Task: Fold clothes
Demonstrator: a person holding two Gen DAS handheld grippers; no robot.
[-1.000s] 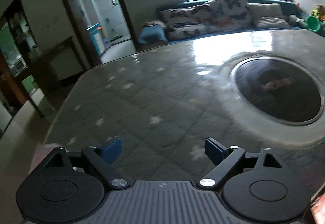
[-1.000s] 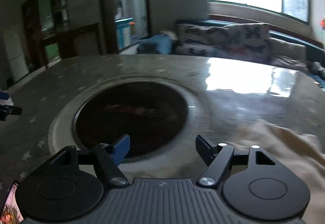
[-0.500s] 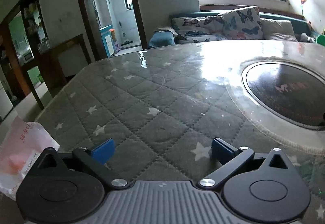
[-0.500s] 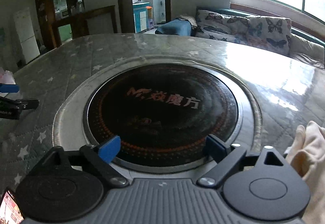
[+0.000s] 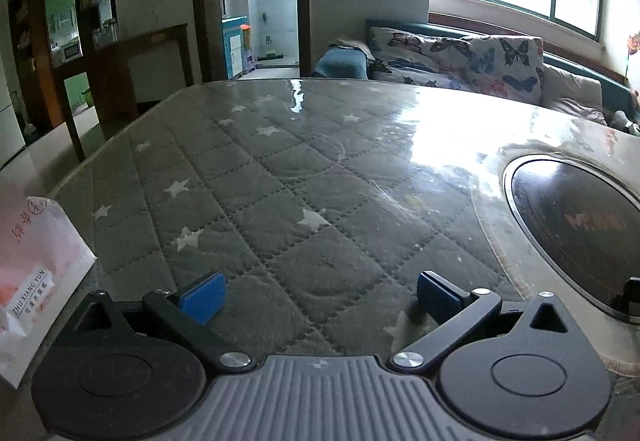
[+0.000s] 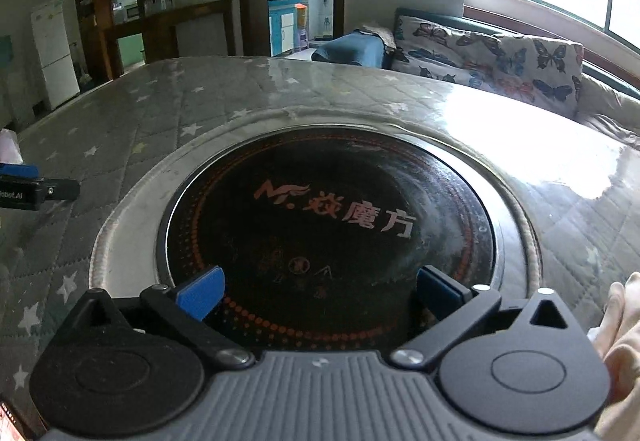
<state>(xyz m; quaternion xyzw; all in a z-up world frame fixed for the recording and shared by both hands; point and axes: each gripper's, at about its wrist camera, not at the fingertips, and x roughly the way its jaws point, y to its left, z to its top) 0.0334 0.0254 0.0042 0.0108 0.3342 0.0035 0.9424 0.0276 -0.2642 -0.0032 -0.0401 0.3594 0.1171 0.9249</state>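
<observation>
Left hand-held gripper [image 5: 318, 295] released, jaws wide, nothing between; hovers over quilted star-pattern worktop [image 5: 280, 177]. White printed bag [image 5: 36, 261] at worktop's left edge. Right hand-held gripper [image 6: 320, 293] jaws opening, nothing between, above round black cooktop [image 6: 328, 209] set in worktop. Cream garment [image 6: 620, 353] lies on worktop at right frame edge, beside right hand-held gripper, ungrasped

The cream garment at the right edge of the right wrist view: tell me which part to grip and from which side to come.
Grip the nearest bunched fold of the cream garment, probably with the right gripper, whose jaws are opening with nothing between them. Come in from its left, over the black round cooktop: the cloth lies crumpled there with raised edges that can be pinched. Most of it is out of frame, so no hem or corner can be chosen.
</observation>
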